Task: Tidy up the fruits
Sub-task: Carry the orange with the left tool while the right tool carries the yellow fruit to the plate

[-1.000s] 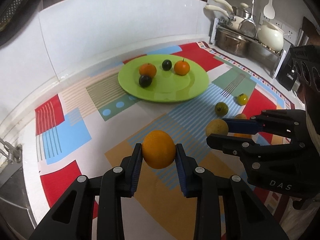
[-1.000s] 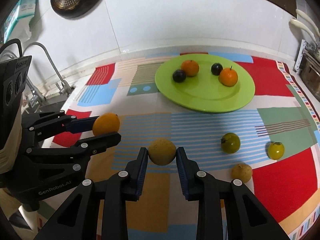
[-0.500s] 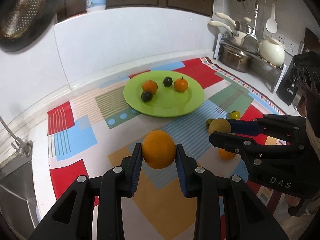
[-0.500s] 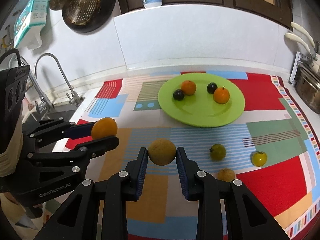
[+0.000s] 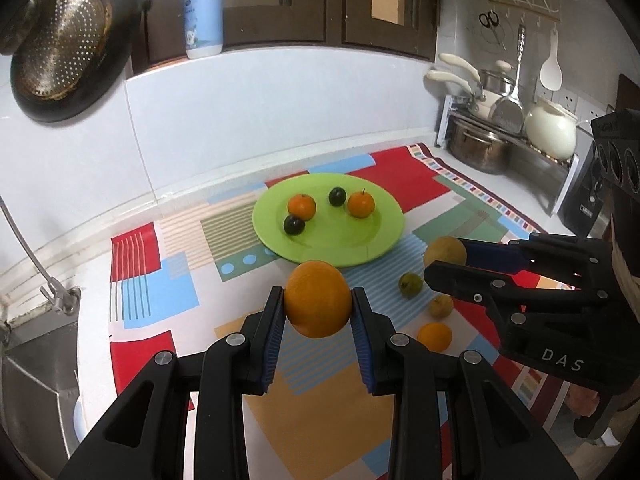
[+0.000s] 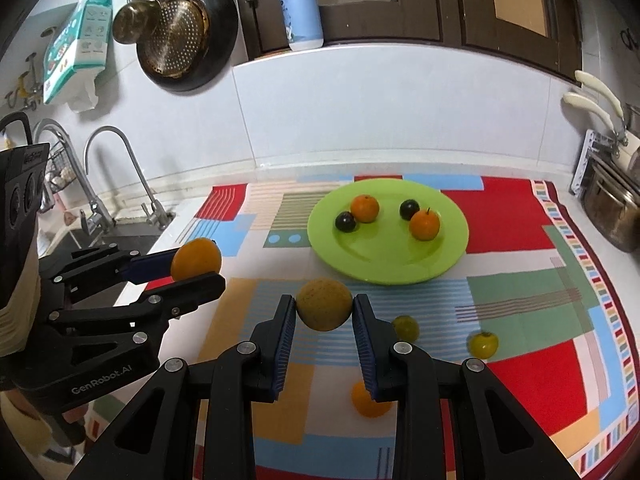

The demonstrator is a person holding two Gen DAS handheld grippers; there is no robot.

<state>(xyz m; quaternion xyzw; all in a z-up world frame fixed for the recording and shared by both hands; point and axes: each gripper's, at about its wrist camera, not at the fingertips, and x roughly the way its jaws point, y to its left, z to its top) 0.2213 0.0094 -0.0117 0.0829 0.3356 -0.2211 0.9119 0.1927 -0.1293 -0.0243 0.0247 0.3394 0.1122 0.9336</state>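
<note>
Two claws, each pinching a fruit above the tabletop

The left claw (image 5: pixel 318 308) grips an orange (image 5: pixel 318 299); the right claw (image 6: pixel 324 312) grips a yellow fruit (image 6: pixel 324 304). Beyond them, a green plate (image 6: pixel 424 268) holds four fruits.

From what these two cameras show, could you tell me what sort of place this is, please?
Most likely a home kitchen counter. A tap stands over a sink at one end, a pan hangs on the tiled wall, and pots sit on a rack at the other end.
</note>
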